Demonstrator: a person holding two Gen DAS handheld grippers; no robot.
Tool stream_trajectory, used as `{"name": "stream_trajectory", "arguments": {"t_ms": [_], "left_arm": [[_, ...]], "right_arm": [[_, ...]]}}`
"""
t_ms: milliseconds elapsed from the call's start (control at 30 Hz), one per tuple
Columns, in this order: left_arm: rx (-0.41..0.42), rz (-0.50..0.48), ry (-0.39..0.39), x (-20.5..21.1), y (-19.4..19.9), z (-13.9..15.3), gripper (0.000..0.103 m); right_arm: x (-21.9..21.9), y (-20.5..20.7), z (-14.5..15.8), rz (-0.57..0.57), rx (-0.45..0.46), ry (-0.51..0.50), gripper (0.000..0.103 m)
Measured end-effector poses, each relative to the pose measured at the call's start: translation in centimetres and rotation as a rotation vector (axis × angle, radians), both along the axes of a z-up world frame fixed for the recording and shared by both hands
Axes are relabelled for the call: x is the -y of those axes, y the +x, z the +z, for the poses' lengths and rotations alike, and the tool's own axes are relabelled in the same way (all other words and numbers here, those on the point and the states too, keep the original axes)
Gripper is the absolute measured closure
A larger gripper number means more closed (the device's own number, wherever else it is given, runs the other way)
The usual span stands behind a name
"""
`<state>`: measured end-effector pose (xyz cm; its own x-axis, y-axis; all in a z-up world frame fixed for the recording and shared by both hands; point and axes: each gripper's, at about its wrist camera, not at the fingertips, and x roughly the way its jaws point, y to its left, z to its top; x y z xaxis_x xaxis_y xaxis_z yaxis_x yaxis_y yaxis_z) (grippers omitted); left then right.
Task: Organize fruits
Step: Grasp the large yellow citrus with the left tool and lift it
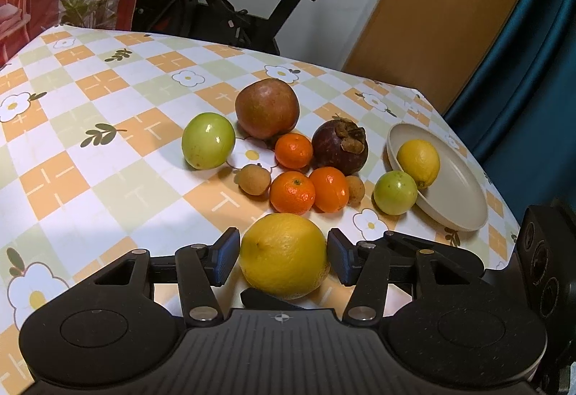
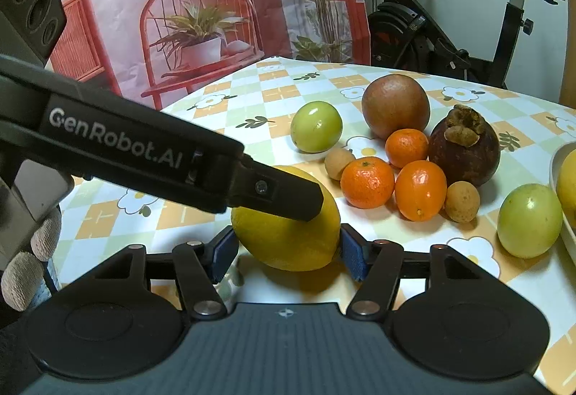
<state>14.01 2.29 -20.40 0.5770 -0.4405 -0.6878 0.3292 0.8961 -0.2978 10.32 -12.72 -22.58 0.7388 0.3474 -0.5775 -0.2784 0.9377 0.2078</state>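
A large yellow lemon [image 1: 284, 254] [image 2: 286, 233] sits at the near edge of the table, and both grippers hold it. My left gripper [image 1: 284, 254] is shut on it, a pad touching each side. My right gripper [image 2: 288, 251] also grips it, blue pads pressed against both ends. One left finger [image 2: 280, 195] crosses over the lemon in the right wrist view. A beige plate [image 1: 450, 215] at the right holds a smaller lemon [image 1: 418, 163].
Behind the held lemon lie three tangerines [image 1: 292, 193], two longans [image 1: 252, 179], a mangosteen [image 1: 338, 146], a red-brown round fruit [image 1: 267, 107] and two green fruits [image 1: 208, 145] [image 1: 395, 192]. A gloved hand [image 2: 32, 251] shows at the left. An exercise bike [image 1: 252, 17] stands behind the table.
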Motion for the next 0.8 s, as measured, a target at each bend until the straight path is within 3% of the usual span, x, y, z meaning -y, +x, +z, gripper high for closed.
{"name": "stream_trajectory", "arguments": {"t_ms": [800], "left_arm": [[-0.042,0.032,-0.127,-0.9,0.0,-0.6,0.045]], "right_arm": [[0.5,-0.9,0.2,-0.015,0.01,0.032,0.04]]}}
